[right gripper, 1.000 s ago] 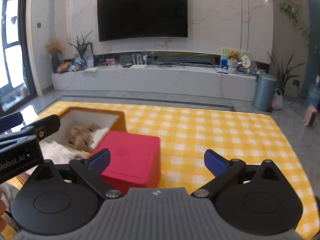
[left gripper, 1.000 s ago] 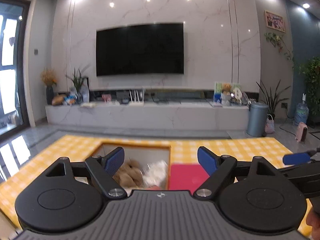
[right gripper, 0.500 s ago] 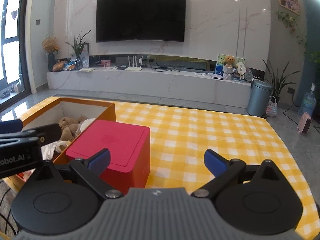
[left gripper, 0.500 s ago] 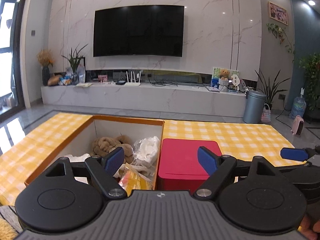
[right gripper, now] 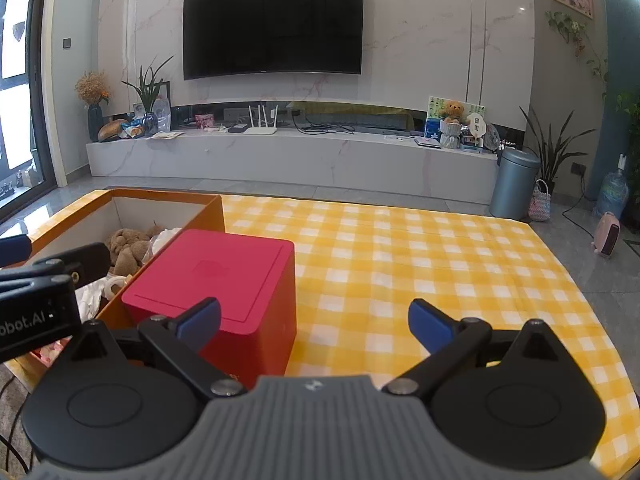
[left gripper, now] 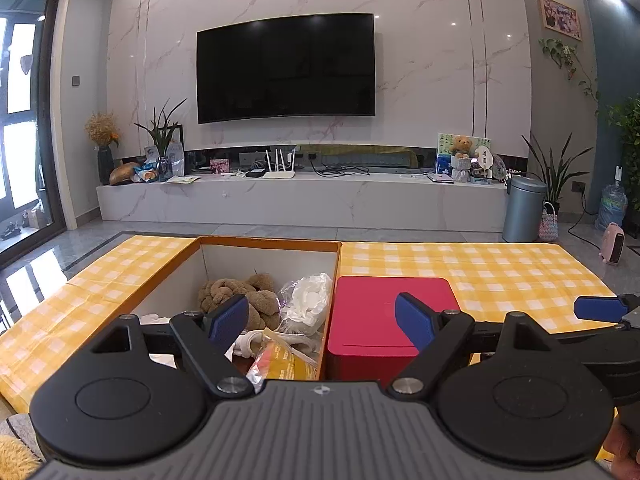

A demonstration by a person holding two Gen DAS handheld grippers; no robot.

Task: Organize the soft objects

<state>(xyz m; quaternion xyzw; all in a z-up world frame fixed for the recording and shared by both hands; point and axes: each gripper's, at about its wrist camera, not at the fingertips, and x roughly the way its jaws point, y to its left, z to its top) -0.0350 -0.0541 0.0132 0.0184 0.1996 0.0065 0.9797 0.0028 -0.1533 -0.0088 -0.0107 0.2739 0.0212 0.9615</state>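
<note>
An orange open box (left gripper: 268, 243) (right gripper: 200, 220) stands on the yellow checked cloth (left gripper: 460, 268) (right gripper: 420, 260). Inside lie a brown plush toy (left gripper: 240, 292) (right gripper: 126, 246), a clear bag of white soft stuff (left gripper: 310, 300), a white cloth and a yellow packet (left gripper: 284, 362). A shut red box (left gripper: 386, 314) (right gripper: 228, 276) stands against the orange box's right side. My left gripper (left gripper: 322, 318) is open, raised near the boxes' front edges, with nothing between its fingers. My right gripper (right gripper: 314, 320) is open and empty too, right of the red box; one blue fingertip (left gripper: 598, 308) shows in the left wrist view.
Beyond the cloth is grey tiled floor, then a long marble TV bench (left gripper: 300, 200) under a wall TV (left gripper: 286, 66). A grey bin (left gripper: 524, 208), plants and a pink heater (left gripper: 612, 242) stand at the right. A fluffy yellow thing (left gripper: 14, 458) peeks in at the lower left.
Both views have pulled back and tilted down over the second, so the orange box's contents and the red box's top show more fully. Both grippers stayed open and empty.
</note>
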